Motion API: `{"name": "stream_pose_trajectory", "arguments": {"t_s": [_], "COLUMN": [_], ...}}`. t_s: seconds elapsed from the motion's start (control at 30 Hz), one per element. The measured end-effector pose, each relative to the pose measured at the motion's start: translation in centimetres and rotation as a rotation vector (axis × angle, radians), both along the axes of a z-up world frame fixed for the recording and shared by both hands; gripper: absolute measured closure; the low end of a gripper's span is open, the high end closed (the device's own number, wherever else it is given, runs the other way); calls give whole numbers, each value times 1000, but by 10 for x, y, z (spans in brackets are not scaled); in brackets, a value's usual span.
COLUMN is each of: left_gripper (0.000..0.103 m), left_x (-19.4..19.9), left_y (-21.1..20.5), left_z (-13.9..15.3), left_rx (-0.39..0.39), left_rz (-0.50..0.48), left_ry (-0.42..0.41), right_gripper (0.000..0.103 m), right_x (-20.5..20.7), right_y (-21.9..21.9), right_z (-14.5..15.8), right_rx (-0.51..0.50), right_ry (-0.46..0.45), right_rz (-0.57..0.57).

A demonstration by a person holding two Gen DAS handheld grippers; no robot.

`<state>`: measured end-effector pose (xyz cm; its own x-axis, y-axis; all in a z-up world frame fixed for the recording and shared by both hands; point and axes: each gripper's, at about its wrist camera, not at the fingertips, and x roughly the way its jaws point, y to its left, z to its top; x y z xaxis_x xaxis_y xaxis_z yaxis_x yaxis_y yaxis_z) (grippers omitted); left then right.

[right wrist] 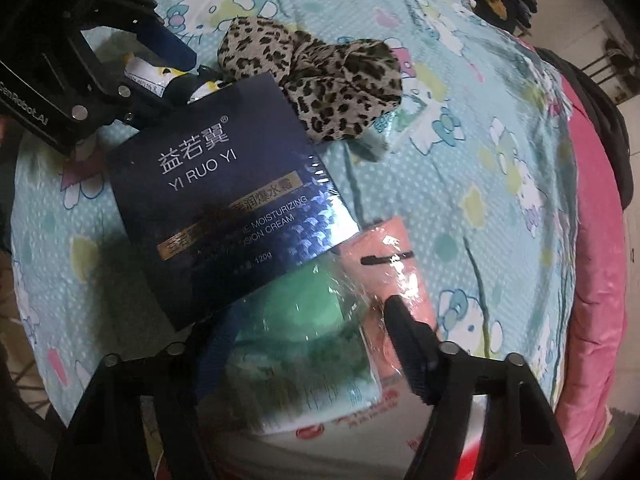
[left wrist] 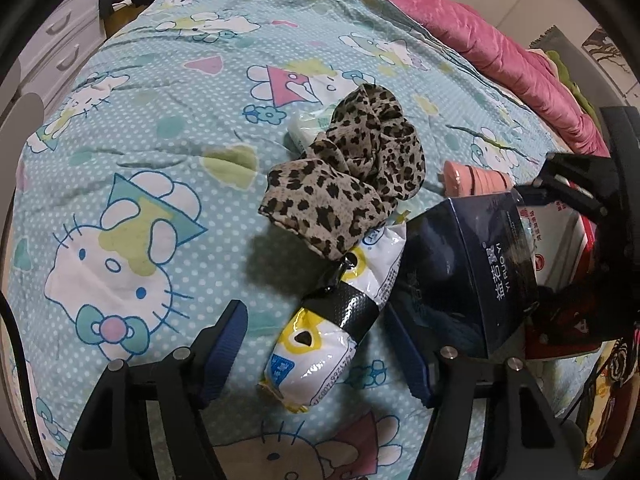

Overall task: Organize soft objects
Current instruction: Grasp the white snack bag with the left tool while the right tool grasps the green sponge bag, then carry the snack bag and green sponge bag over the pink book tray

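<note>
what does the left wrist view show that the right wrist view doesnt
Only the left wrist view shows the full white and yellow packet lying between the open left claw, and a white drawer unit.

Only the right wrist view shows the green-filled clear pack between the right claw fingers, and the box's front lettering.

Both show the leopard-print cloth, the dark blue box, the pink item, the cartoon-cat bedspread and pink quilt.

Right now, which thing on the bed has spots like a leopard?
The crumpled leopard-print cloth. The white-and-yellow packet and the dark blue box beside it are unspotted.
</note>
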<state>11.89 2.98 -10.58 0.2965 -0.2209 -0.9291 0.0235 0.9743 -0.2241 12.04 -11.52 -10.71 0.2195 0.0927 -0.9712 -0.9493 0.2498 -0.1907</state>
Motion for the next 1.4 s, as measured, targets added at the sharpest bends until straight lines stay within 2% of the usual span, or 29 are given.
{"name": "stream_pose_trajectory", "arguments": {"t_s": [0.1,0.2,0.27,0.5,0.73,0.9,1.07,1.4], "left_gripper": [36,44,51,56,58,58,58,58], "left_x": [3,5,5,0,-14,-30,-48,-79], "left_y": [-3,-5,-6,-11,-6,5,0,-44], "left_z": [-2,-2,-2,0,12,36,66,136], "left_rx": [-7,-15,-30,-10,-1,-27,-5,34], "left_rz": [-1,-4,-10,-34,-18,10,-7,-67], "left_ry": [0,-4,-3,-27,-36,-82,-138,-272], "right_gripper": [55,58,59,59,59,59,59,59], "right_x": [-3,-4,-6,-10,-21,-33,-51,-85], "right_y": [0,-4,-7,-20,-36,-49,-58,-82], "right_z": [-1,2,7,37,69,93,115,158], "right_rx": [13,36,62,123,174,228,272,346], "right_ry": [10,16,13,-11,-48,-65,-90,-150], "right_rz": [7,-8,-27,-101,-154,-208,-267,-389]}}
